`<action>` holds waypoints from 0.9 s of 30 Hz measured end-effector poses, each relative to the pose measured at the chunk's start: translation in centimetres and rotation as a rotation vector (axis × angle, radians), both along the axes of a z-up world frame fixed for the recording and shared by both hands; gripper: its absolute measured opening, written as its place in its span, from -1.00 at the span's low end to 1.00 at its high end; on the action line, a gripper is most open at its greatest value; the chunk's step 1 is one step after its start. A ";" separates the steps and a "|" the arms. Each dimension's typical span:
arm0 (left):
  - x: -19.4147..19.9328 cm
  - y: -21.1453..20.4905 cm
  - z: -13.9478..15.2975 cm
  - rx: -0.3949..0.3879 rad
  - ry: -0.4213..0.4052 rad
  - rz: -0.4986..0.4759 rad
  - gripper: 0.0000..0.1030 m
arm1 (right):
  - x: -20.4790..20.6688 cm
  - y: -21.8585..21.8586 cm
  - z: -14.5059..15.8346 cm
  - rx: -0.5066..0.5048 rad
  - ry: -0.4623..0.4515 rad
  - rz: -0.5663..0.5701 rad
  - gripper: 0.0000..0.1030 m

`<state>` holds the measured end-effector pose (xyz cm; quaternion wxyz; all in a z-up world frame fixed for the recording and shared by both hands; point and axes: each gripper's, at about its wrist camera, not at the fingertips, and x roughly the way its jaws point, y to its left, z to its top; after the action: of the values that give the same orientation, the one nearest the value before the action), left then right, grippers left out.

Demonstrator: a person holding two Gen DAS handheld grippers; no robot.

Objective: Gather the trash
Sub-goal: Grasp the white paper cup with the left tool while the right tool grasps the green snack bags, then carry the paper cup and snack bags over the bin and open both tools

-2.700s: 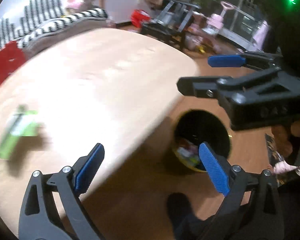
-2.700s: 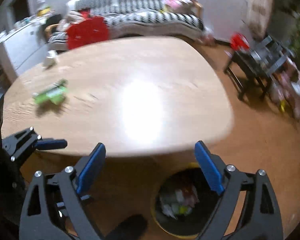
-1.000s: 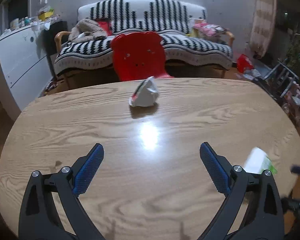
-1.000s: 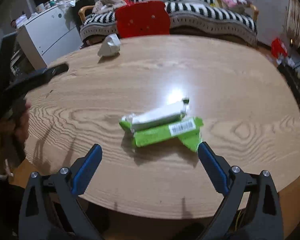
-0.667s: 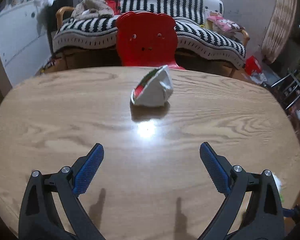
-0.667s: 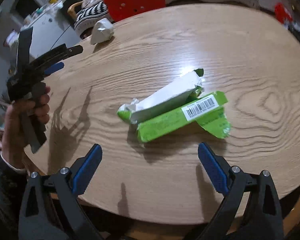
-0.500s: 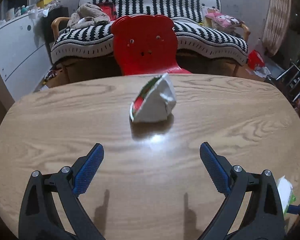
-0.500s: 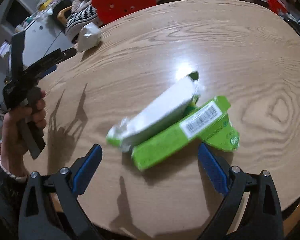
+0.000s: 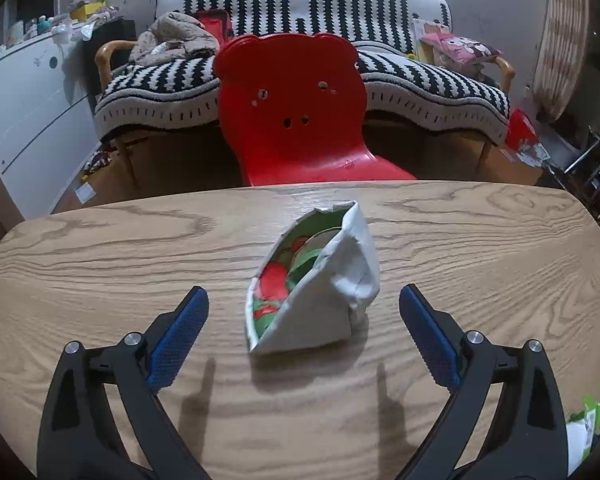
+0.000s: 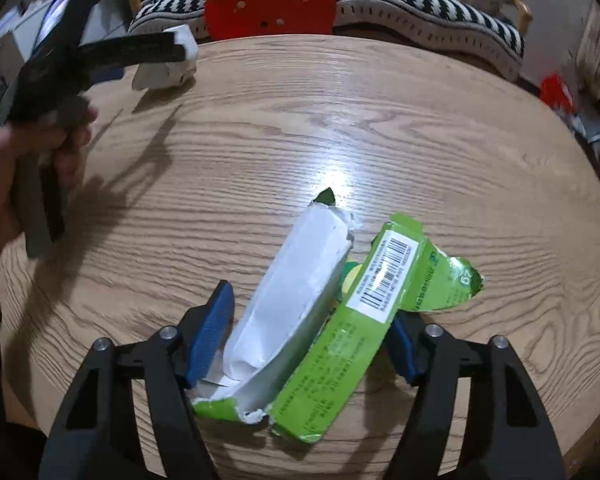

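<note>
A crumpled white wrapper with a red and green print stands on the wooden table, between the open jaws of my left gripper and untouched. It also shows in the right wrist view, behind the left gripper. A torn green and white carton lies flat on the table. My right gripper is open, with its blue pads on either side of the carton's near part. A corner of the carton shows in the left wrist view.
A red bear-shaped chair stands at the table's far edge, with a black and white striped sofa behind it. A white cabinet is at the left. The table's rounded edge runs near both grippers.
Both grippers moved forward from the bin beside the table. The left one closed in on the white wrapper and the right one on the green carton. Both stayed open.
</note>
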<state>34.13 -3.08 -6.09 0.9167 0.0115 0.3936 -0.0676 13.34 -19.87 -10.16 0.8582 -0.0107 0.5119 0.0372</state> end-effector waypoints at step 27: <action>-19.8 -0.5 4.7 0.060 0.038 0.009 -0.20 | -7.4 -1.4 6.8 0.043 -0.137 0.078 -0.10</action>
<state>14.31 -3.62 -1.43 0.9085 0.0359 0.4130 -0.0520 5.91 -21.23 -3.35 0.8892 -0.0147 0.4502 0.0807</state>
